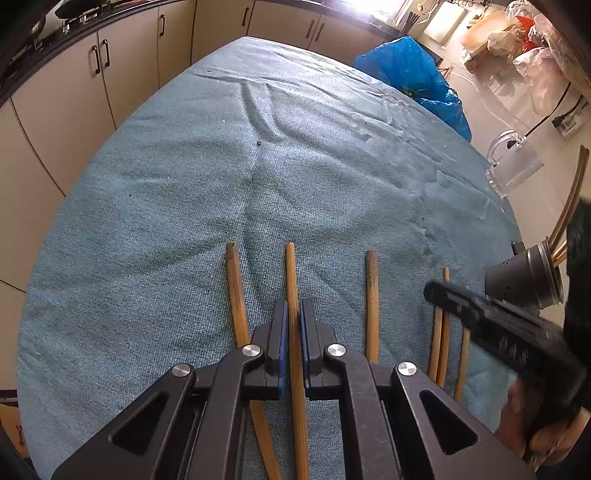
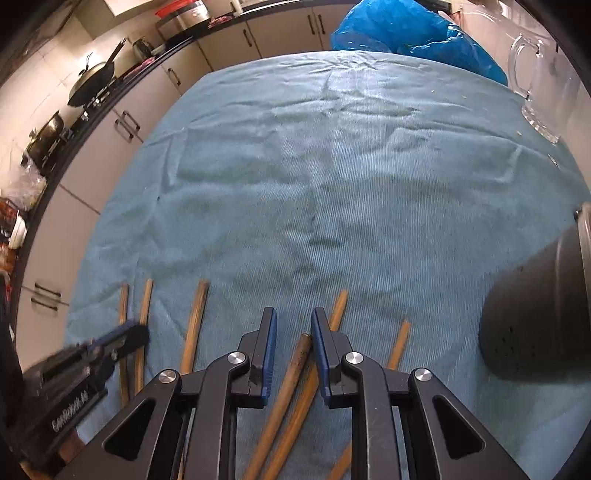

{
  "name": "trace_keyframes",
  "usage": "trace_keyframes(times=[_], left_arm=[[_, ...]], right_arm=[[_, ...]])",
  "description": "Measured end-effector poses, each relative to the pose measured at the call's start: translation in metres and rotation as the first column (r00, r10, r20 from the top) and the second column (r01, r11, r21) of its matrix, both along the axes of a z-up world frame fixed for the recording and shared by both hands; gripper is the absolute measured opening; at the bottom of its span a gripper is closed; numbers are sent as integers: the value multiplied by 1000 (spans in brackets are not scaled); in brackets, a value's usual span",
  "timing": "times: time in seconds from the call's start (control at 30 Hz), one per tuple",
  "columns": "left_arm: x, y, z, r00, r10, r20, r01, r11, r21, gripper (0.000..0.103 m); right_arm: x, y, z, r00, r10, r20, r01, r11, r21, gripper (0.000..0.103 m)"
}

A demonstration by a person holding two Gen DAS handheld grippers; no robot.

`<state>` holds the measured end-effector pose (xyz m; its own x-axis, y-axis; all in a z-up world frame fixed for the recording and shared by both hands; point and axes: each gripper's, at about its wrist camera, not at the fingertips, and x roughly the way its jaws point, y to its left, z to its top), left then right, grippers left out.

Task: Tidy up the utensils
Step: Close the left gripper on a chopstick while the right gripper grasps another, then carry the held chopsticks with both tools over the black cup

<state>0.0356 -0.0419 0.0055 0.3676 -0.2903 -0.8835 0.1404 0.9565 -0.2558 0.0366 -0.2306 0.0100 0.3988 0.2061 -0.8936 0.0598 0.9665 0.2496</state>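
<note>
The left gripper [image 1: 293, 321] is clamped on a thin, light-brown wooden chopstick [image 1: 291, 273] lying on the blue-green woven tablecloth [image 1: 295, 166], its long axis pointing away along the fingers.

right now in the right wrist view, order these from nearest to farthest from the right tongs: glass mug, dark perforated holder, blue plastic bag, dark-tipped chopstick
1. dark-tipped chopstick: between the right tongs, pads not pressing it.
2. dark perforated holder: lying on the cloth, right edge.
3. glass mug: far right corner.
4. blue plastic bag: beyond the table's far edge.
</note>
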Motion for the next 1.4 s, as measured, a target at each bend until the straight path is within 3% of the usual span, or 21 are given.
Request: trace_keyframes(times=[0.37,0.47,0.53,0.6,0.7,0.83,0.97,1.1,1.2,1.4], left_arm=[[0,-1,0,1000,4,4,-4,1000,6,6],[-1,-1,0,1000,4,8,-4,1000,11,6],[-1,-3,0,1000,2,13,-2,1000,20,6],[0,-4,1,1000,-3,17,3,1000,30,6],[-2,-4,6,1000,-18,18,19,1000,-15,6],[-17,-2,39,994,-21,110,28,998,-61,6],[-38,-2,77,975,-23,221,41,996,-80,6],[-62,-3,113,944,-25,330,58,994,-91,6],[-77,-4,131,922,-25,386,66,993,-93,6],[-98,-8,156,892,-27,451,76,993,-92,6]], right_arm=[[-19,1,0,999,12,-38,-10,999,36,21],[-22,10,1,999,32,-24,-32,999,-13,21],[-26,22,2,998,58,-5,-58,994,-97,21],[-28,31,2,997,72,12,-69,984,-163,13],[-28,24,5,998,56,36,-52,995,-91,9],[-47,9,34,985,21,169,-22,1000,4,8],[-79,-7,77,941,-23,337,-5,997,80,8],[-117,-17,114,864,-51,501,11,997,83,8],[-142,-22,128,815,-77,574,27,995,96,8],[-177,-28,146,746,-120,655,68,992,104,8]])
